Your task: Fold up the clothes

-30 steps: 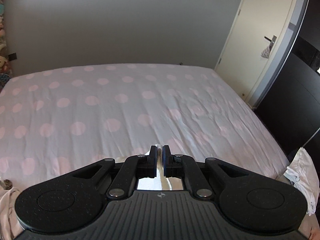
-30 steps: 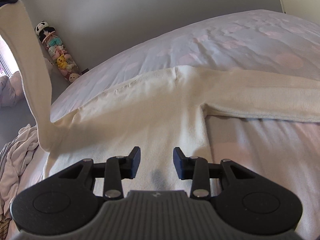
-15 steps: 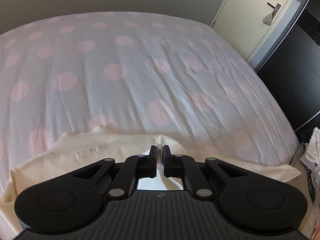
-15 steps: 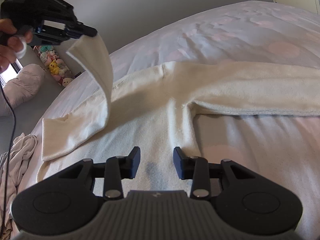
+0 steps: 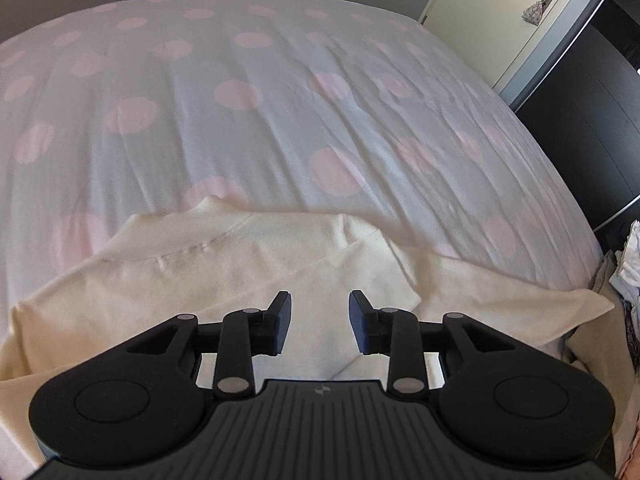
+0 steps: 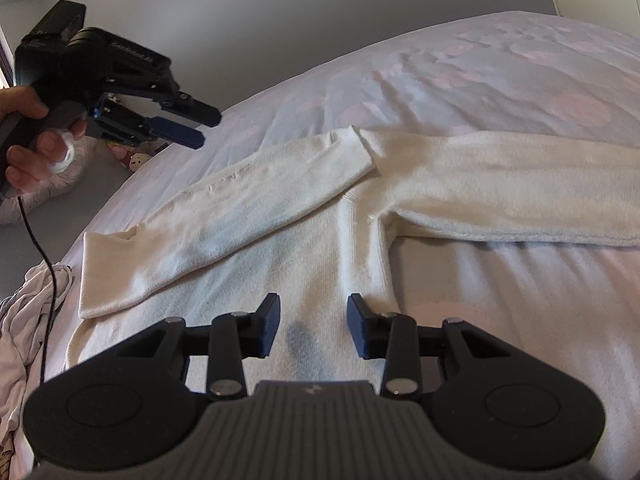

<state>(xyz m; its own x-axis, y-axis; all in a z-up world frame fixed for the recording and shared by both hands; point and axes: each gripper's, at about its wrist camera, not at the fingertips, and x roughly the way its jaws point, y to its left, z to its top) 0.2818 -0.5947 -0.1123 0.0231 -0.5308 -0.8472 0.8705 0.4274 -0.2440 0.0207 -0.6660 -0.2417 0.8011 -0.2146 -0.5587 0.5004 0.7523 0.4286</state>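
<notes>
A cream long-sleeved sweater (image 6: 320, 240) lies flat on the bed. Its left sleeve (image 6: 240, 208) is folded across the chest; its right sleeve (image 6: 500, 184) stretches out to the right. My left gripper (image 5: 319, 322) is open and empty just above the folded sleeve (image 5: 312, 264); it also shows in the right wrist view (image 6: 198, 128), held up at the upper left. My right gripper (image 6: 312, 326) is open and empty, low over the sweater's body near the right armpit.
The bed (image 5: 280, 100) has a white sheet with pink dots. A pile of pale clothes (image 6: 24, 320) lies at its left edge, more clothes (image 5: 628, 264) at the right. A door (image 5: 500, 12) and dark wardrobe (image 5: 592, 128) stand at the right.
My left gripper carried the left sleeve down across the chest, opened and let it go. The sleeve now lies flat. My right gripper stayed open in place.
</notes>
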